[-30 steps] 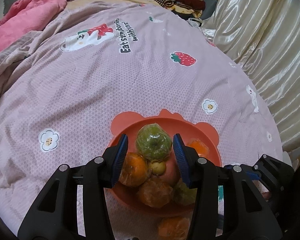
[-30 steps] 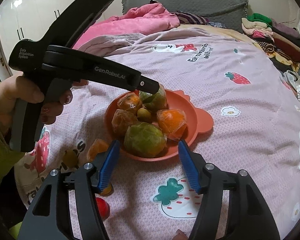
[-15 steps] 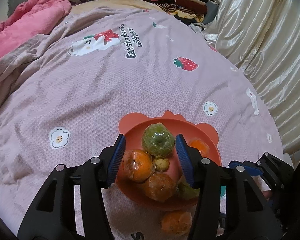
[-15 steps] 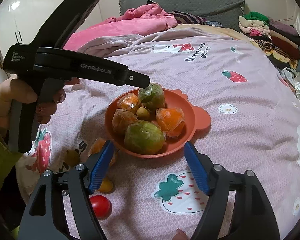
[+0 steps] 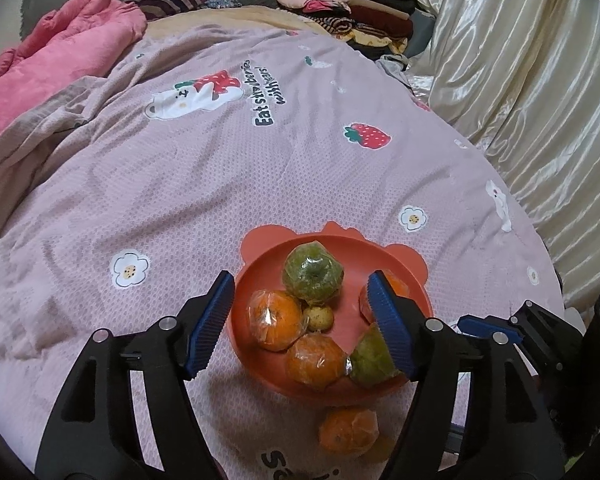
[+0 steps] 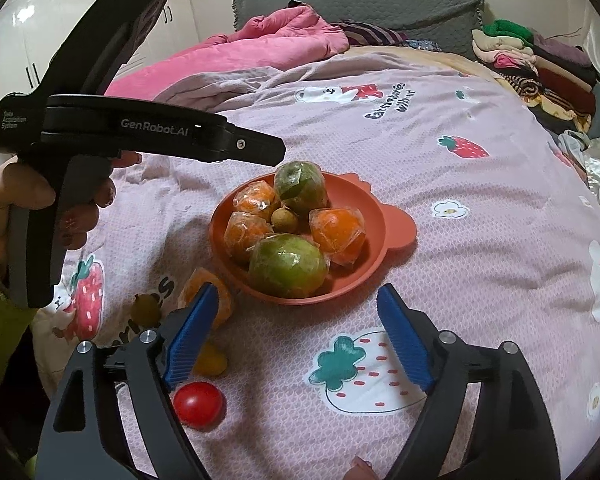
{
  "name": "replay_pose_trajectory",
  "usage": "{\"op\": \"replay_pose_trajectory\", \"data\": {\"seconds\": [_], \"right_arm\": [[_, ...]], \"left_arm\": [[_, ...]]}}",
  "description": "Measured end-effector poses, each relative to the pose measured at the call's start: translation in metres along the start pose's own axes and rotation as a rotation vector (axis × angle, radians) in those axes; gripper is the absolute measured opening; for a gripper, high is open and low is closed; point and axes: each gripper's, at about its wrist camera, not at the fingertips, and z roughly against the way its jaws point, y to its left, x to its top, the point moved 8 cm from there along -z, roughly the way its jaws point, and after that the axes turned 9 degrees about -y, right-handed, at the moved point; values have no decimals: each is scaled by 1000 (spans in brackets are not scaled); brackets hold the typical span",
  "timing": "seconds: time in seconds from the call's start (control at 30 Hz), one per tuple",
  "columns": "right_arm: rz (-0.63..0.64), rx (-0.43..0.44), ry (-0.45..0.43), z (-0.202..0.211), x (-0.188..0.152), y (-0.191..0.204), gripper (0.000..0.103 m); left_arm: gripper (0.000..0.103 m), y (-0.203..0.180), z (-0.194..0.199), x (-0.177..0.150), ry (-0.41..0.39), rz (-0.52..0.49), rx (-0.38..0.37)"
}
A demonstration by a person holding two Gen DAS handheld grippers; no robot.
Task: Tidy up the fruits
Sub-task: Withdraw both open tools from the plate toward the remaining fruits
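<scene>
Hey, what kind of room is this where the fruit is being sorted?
Most likely a bedroom. The orange bowl of fruit sits on a bed's strawberry-print quilt, with a grey padded headboard behind, a rumpled pink blanket, and folded clothes stacked at the far corner.

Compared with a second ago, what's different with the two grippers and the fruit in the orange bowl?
The left gripper has let go of the plastic-wrapped green fruit, opened wide and pulled up and back from the orange bear-eared bowl. The right gripper, open and empty, also backed off, uncovering a small red fruit on the bedspread. Bowl and fruit pile stayed put.
</scene>
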Motion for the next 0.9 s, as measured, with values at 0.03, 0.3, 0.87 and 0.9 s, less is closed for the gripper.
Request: {"op": "replay_pose_trajectory", "data": {"seconds": [0.03,0.3,0.87,0.9], "right_arm": [[0,-1,0,0,0,0,82],[-1,-10,-3,4,1,0,84],[15,-46,-25,21,10,1,90],[15,-48,-27,22,10,1,90]], "left_arm": [[61,0,0,0,1,2,-1],[62,1,7,-3,-8,8,11],[80,3,25,-8,-32,24,16],[82,3,26,-9,-33,26,16]]}}
